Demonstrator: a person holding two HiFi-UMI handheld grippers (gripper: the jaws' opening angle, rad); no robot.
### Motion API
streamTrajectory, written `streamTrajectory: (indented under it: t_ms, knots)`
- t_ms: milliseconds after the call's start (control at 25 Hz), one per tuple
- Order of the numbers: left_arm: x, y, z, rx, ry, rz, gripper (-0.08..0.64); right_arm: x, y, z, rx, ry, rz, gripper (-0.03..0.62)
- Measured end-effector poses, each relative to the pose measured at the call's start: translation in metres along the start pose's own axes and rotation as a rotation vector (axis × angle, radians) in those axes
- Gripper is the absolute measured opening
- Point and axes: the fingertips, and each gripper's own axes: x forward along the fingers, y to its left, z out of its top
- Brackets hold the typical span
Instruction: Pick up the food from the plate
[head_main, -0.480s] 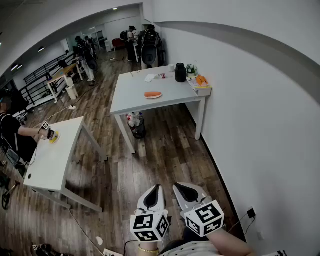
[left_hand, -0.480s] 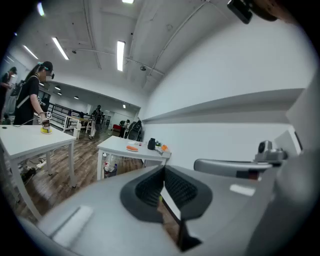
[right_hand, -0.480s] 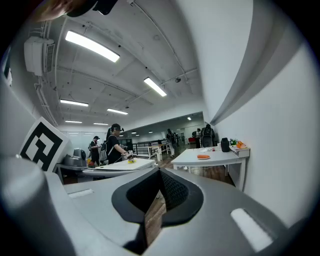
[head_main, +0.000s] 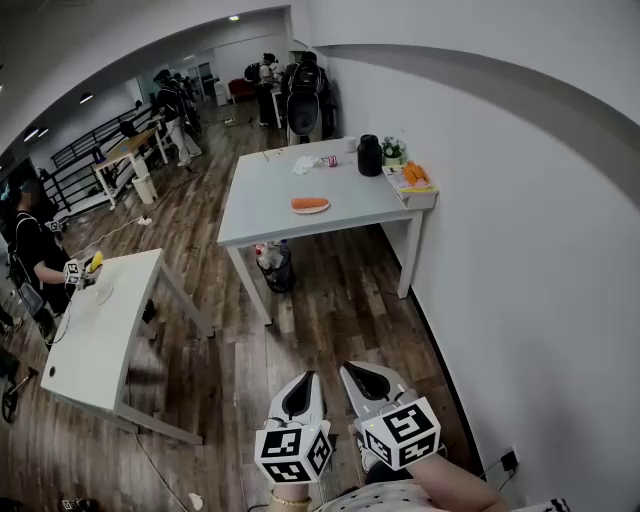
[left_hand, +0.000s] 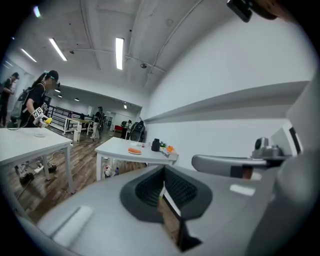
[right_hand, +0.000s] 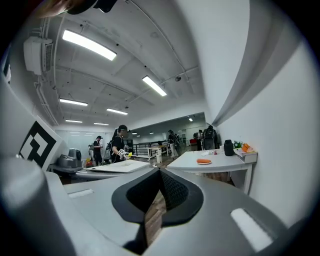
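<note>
Food lies long-axis 9-to-3 on its plate on the far surface, well off at 12 o'clock from the left gripper and right gripper, both with jaws closed and empty, neither clearly nearer.

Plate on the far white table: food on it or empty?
Food on it. An orange piece lies on the plate, which sits flat on the white table.
</note>
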Motion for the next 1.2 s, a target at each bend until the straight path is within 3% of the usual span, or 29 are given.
streamTrajectory:
  t_ms: [440, 920, 1200]
  knots:
    - [0.186, 0.045, 0.066, -0.013, -0.063, 0.054, 0.008, 0.148, -0.128, 0.058, -0.056, -0.021, 0.05, -0.002]
    - [0.308, 0.089, 0.074, -0.058, -0.013, 0.092, 0.008, 0.246, -0.213, 0.046, 0.002, 0.048, 0.057, -0.002]
    - [0.403, 0.142, 0.09, -0.044, 0.01, 0.082, 0.008, 0.345, -0.261, 0.052, 0.002, 0.069, 0.049, -0.002]
